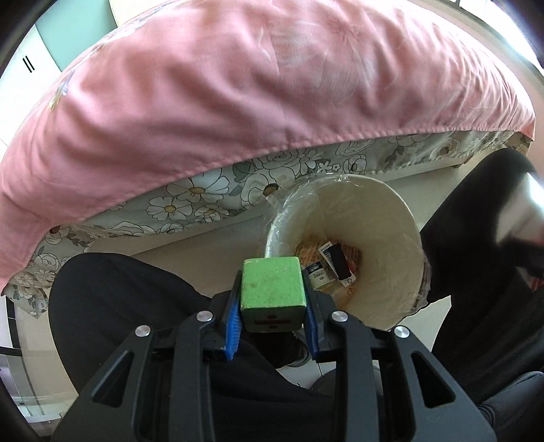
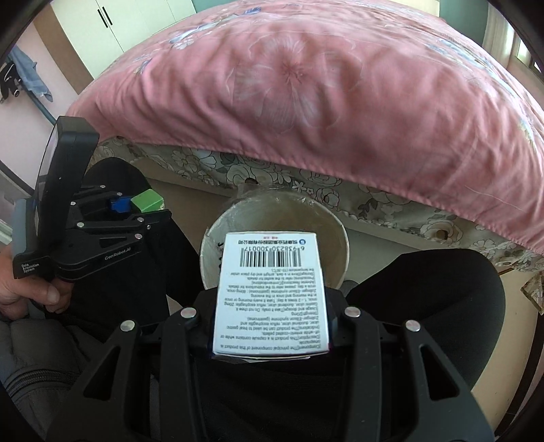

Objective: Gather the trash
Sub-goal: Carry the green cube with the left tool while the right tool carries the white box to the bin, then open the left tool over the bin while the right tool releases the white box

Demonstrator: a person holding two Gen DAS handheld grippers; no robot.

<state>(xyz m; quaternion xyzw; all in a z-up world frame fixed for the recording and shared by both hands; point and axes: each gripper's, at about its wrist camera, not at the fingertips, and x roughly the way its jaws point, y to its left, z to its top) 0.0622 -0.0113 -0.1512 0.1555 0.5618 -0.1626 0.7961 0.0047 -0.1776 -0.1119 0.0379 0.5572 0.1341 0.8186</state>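
My left gripper [image 1: 272, 299] is shut on a green block [image 1: 270, 285], held just left of and above a cream waste bin [image 1: 384, 217] lined with clear plastic. Small boxes and wrappers [image 1: 331, 268] lie at the bin's bottom. My right gripper [image 2: 268, 289] is shut on a white medicine box [image 2: 268, 289] with a barcode and printed text, held above the same bin [image 2: 340, 238]. The left gripper [image 2: 136, 207] with the green block [image 2: 148, 200] shows at the left of the right wrist view, held by a hand [image 2: 23, 289].
A bed with a pink quilt [image 1: 238, 91] and floral sheet [image 1: 210, 193] rises right behind the bin. The person's dark-trousered legs [image 1: 129, 306] flank the bin on both sides. A white wardrobe [image 2: 112, 23] stands at the back left.
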